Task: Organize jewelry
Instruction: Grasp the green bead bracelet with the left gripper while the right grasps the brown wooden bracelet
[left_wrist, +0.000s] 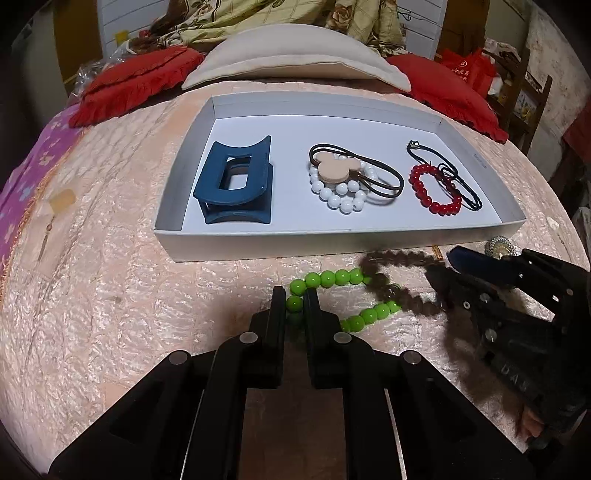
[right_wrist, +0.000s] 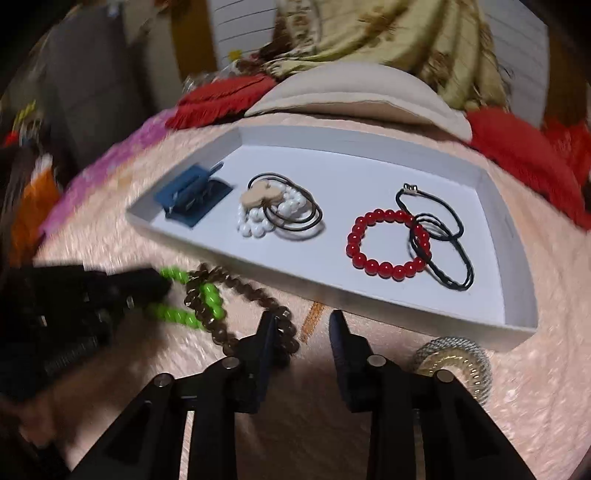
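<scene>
A white tray (left_wrist: 258, 242) lies on the pink bedspread. It holds a blue hair claw (left_wrist: 232, 184), a white bead bracelet (left_wrist: 341, 195) under a beige mouse-shaped hair tie (left_wrist: 334, 170), a red bead bracelet (left_wrist: 432, 188) and a black cord (left_wrist: 461, 184). In front of the tray lie a green bead bracelet (left_wrist: 332, 280) and a brown bead bracelet (left_wrist: 399, 291), overlapping. My left gripper (left_wrist: 294, 299) is shut on the green bracelet. My right gripper (right_wrist: 303, 332) is open, its left finger against the brown bracelet (right_wrist: 258, 306). The right wrist view is blurred.
A gold coiled hair tie (right_wrist: 454, 363) lies by the tray's near right corner. A beige pillow (left_wrist: 295, 59), red cushions (left_wrist: 136, 81) and a floral quilt (left_wrist: 266, 18) lie behind the tray. A purple cloth (left_wrist: 33, 170) covers the bed's left side.
</scene>
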